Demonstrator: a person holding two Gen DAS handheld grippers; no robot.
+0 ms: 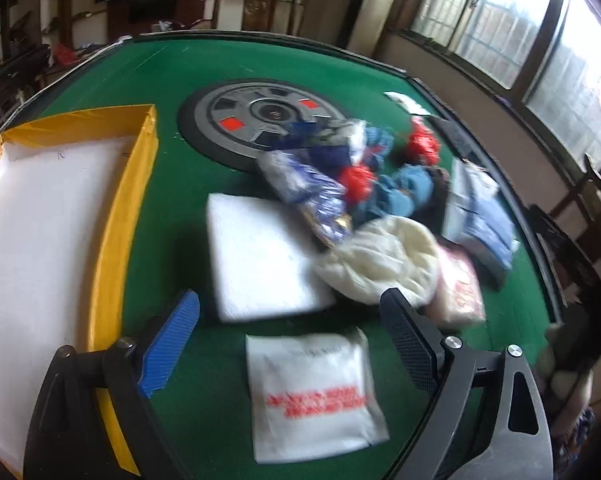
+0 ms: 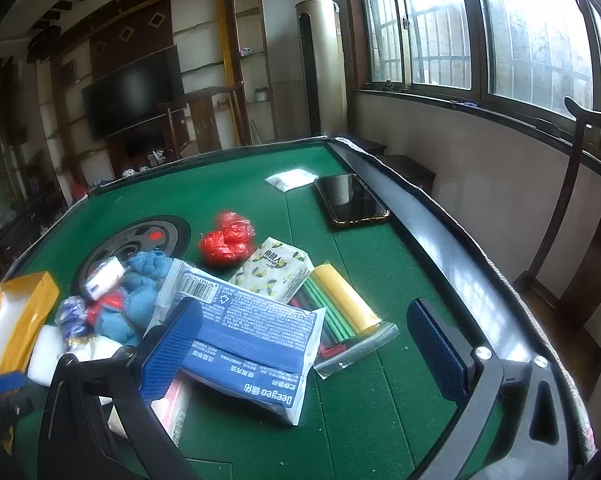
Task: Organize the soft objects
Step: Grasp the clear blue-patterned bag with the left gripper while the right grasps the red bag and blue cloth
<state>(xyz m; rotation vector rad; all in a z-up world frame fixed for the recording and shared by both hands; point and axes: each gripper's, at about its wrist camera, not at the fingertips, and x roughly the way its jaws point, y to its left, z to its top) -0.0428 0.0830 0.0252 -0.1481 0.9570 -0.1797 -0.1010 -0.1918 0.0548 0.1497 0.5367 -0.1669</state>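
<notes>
A pile of soft things lies on the green table [image 1: 172, 208]: a white foam pad [image 1: 260, 260], a cream fluffy ball [image 1: 384, 260], blue knit cloth [image 1: 404, 188], red plastic bags [image 1: 356, 180] and a pink packet [image 1: 460, 292]. A white packet with red print [image 1: 312, 396] lies between the fingers of my open left gripper [image 1: 288, 340], which is empty above it. In the right wrist view my open right gripper [image 2: 304, 344] hovers over a blue Deeyeo wipes pack [image 2: 252, 344], with a lemon tissue pack [image 2: 276, 272] and red bags [image 2: 226, 240] beyond.
A yellow box with a white inside [image 1: 44, 208] stands at the left. A round grey hub [image 1: 260, 120] sits in the table's middle. A black phone [image 2: 350, 200], a small white packet [image 2: 292, 178] and a clear bag with a yellow roll [image 2: 346, 308] lie near the right rim.
</notes>
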